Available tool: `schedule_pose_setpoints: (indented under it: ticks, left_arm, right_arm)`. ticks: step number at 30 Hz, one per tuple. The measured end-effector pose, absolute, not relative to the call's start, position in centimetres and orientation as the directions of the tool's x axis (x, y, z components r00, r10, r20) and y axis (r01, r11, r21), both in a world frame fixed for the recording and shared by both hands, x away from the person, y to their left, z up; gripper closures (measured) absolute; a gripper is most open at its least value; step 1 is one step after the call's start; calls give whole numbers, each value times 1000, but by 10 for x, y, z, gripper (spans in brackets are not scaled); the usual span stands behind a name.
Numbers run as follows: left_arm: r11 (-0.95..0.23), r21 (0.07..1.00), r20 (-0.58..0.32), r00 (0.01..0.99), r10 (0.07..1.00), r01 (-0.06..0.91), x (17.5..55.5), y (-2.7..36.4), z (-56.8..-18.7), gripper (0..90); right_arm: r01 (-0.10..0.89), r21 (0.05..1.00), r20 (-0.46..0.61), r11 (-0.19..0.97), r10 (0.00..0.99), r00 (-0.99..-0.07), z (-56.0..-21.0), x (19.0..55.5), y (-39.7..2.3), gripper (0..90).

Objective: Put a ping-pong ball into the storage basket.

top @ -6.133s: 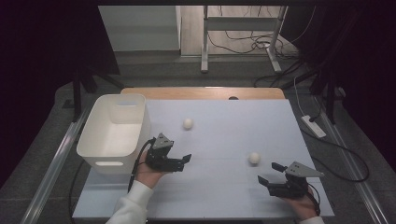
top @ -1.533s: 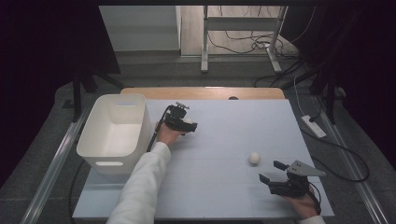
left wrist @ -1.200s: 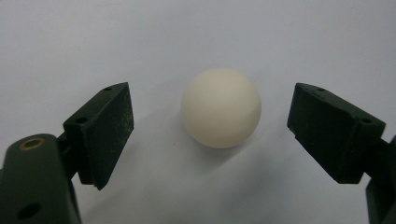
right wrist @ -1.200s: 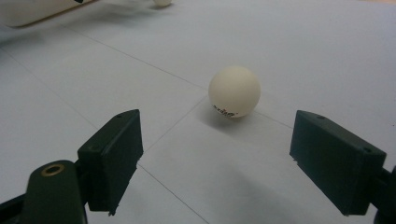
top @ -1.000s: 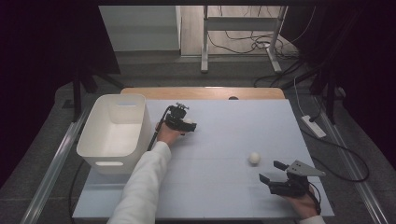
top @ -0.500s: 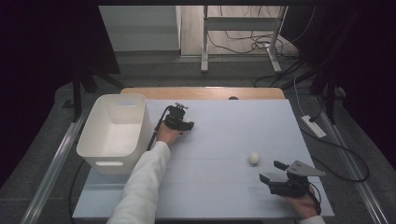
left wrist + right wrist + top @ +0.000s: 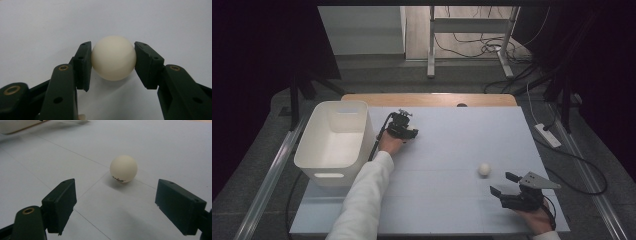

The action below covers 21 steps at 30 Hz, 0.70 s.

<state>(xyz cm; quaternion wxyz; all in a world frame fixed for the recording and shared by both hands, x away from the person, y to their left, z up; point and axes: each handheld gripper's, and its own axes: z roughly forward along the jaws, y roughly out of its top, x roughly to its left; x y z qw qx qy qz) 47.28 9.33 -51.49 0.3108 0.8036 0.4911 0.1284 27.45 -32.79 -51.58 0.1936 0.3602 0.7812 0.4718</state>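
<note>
A cream ball point(image 7: 113, 58) sits between the two black jaws of my left gripper point(image 7: 112, 62), and both pads press on its sides. Those jaws have just been closing onto it. From the high view the left gripper point(image 7: 406, 131) rests low on the white table sheet, just right of the white bin point(image 7: 314, 172), and covers its ball. A second cream ball point(image 7: 484, 169) lies free at the right. My right gripper point(image 7: 500, 183) stands open a short way in front of it. In the right gripper view that ball point(image 7: 123, 168) lies beyond the wide-apart jaws of the right gripper point(image 7: 117, 202).
The bin is empty and stands at the table's left side. A wooden strip point(image 7: 432, 99) runs along the far edge. A white power strip point(image 7: 548, 135) and cables lie on the floor to the right. A metal rail point(image 7: 267, 175) runs along the left.
Since the oldest frame my left gripper has gone from the bin's front corner to the far ball, which is now covered. Over the last second neither hand has moved.
</note>
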Motion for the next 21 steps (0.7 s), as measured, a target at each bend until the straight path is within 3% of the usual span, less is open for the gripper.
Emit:
schedule_pose_setpoints:
  ticks: [21]
  left_arm:
    - [-339,677,-112,547,830,653,451,89,-491,509]
  right_arm:
    - [375,878,32,298,745,-666,-516,274,-327,173]
